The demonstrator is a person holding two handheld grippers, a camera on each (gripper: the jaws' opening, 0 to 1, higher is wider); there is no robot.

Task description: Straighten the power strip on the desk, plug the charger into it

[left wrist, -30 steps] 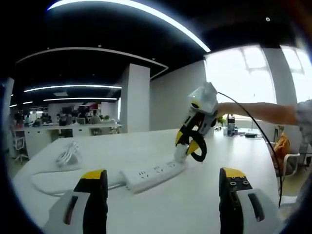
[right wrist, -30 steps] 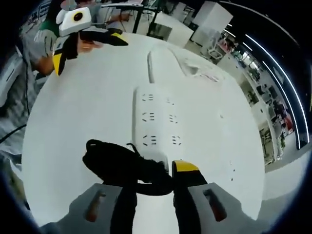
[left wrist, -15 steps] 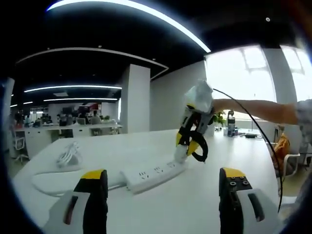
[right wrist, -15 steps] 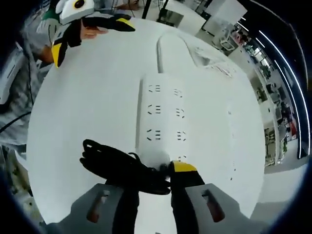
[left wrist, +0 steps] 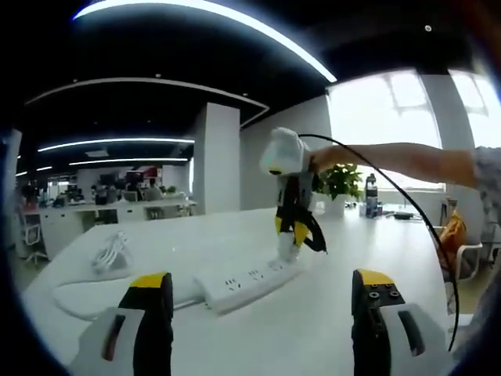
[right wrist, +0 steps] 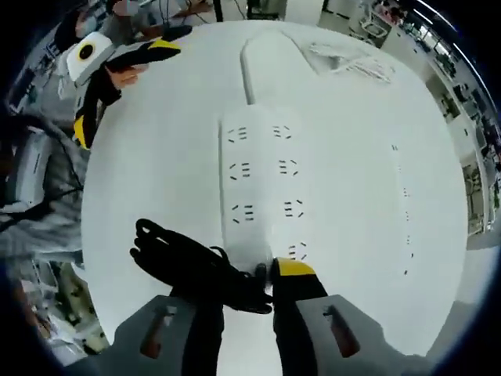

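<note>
Two grippers: right gripper [right wrist: 243,274] clamps charger [left wrist: 288,249], mostly hidden, at power strip [right wrist: 262,192]; left gripper [left wrist: 262,286] fingers wide

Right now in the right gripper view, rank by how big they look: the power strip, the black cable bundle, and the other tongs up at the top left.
1. Power strip, largest.
2. Black cable bundle.
3. Left tongs; they sit farther from the camera, so their smaller look is unsure against the bundle.
</note>
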